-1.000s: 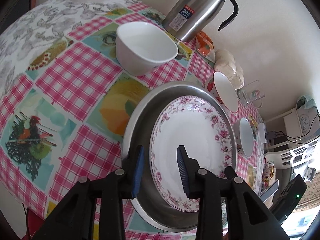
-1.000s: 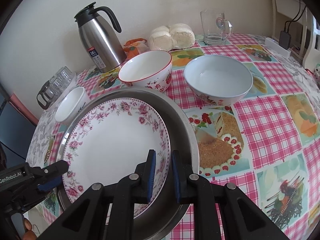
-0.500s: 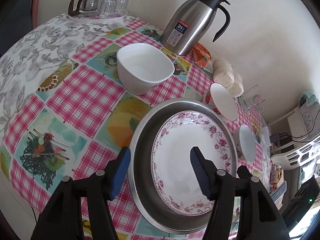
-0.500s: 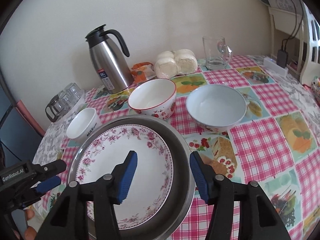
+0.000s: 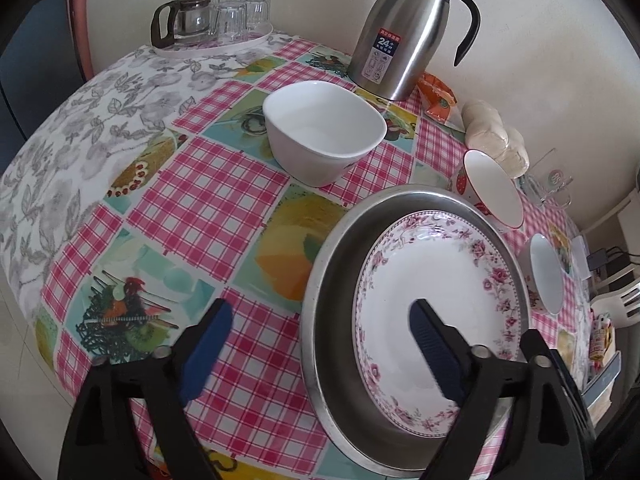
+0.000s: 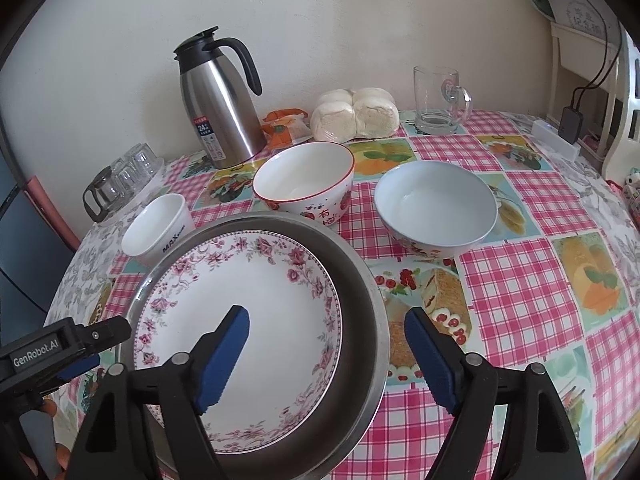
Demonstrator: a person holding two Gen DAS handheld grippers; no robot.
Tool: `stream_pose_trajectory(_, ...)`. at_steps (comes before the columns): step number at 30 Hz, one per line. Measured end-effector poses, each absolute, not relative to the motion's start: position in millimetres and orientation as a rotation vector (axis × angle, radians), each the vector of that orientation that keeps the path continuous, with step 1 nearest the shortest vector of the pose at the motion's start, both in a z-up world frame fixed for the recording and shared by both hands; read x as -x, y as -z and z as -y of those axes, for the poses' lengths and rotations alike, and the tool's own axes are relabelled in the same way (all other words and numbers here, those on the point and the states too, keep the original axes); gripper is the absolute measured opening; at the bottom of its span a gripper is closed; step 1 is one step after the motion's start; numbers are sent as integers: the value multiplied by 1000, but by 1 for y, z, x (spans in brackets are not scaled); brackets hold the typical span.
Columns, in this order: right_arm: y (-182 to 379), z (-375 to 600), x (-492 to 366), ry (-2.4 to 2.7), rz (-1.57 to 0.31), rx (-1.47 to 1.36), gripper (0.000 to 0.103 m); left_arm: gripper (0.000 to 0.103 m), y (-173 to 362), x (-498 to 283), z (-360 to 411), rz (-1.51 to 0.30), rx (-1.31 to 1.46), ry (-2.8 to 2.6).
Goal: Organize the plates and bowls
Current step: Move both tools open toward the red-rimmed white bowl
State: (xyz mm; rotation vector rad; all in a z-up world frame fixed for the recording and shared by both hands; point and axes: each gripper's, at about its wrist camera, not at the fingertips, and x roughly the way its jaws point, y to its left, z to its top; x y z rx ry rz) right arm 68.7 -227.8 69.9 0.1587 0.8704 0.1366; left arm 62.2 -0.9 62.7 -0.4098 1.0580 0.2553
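A steel pan [image 5: 320, 276] [image 6: 374, 300] rests on the checked tablecloth with a floral plate [image 5: 436, 272] [image 6: 240, 304] lying inside it. My left gripper [image 5: 320, 344] straddles the pan's left rim, its jaws opening, and the pads are clear of the metal. My right gripper [image 6: 328, 356] straddles the right rim the same way, jaws opening and touching nothing. Behind the pan stand a white square bowl [image 5: 324, 136] [image 6: 156, 224], a red-rimmed bowl [image 6: 304, 184] [image 5: 496, 188] and a pale blue bowl [image 6: 436, 204] [image 5: 546, 276], all empty.
A steel thermos [image 5: 404, 36] [image 6: 216, 100], a tray of glasses [image 5: 216, 20], wrapped buns [image 6: 354, 114] and a glass mug [image 6: 438, 100] line the wall side. The left gripper's body [image 6: 68, 352] shows at the lower left of the right wrist view.
Both grippers went from nearly shut at the pan's rim to wide open. Both cameras drew back, so more of the table shows. The pan and plate stay put.
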Motion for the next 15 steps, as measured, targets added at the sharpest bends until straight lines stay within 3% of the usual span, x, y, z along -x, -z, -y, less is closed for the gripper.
stream_pose_trajectory(4, -70, 229, -69, -128, -870, -148, 95, 98, -65, -63, 4, -1044, 377, -263)
stream_pose_trajectory(9, -70, 230, -70, -122, -870, -140, 98, 99, -66, -64, 5, -1039, 350, -277)
stream_pose_trajectory(10, -70, 229, -70, -120, -870, -136, 103, 99, -65, -64, 5, -1040, 350, -276)
stream_pose_trajectory(15, -69, 233, -70, -108, -868, -128, 103, 99, -66, -68, 6, -1036, 349, -273)
